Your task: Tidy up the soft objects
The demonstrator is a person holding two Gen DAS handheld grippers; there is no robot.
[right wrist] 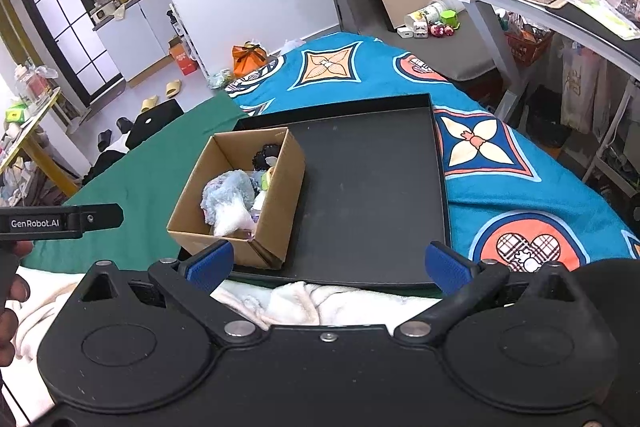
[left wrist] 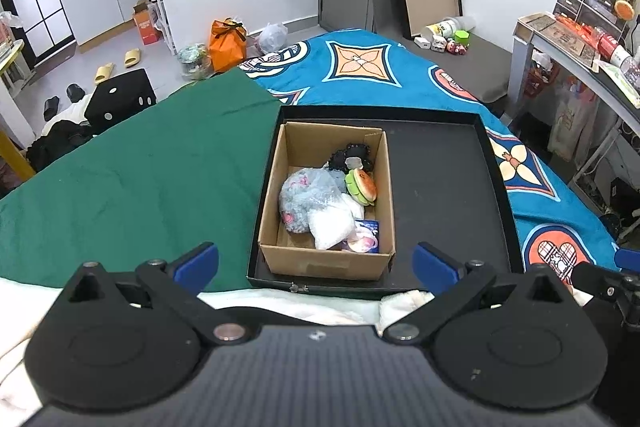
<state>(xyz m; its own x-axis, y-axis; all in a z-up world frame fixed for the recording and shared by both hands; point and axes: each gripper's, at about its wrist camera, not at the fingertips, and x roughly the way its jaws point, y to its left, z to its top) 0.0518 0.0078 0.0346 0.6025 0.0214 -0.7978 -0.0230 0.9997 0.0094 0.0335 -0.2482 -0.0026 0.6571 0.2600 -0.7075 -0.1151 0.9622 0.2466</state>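
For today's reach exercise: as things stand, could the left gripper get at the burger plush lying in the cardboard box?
Probably yes. The left gripper is open and empty, the cardboard box has no lid, and the burger plush lies on top by the right wall, uncovered.

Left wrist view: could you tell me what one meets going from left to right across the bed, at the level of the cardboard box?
Green cloth → left wall of the black tray → cardboard box holding the soft toys → bare tray floor → right wall of the tray → blue patterned blanket.
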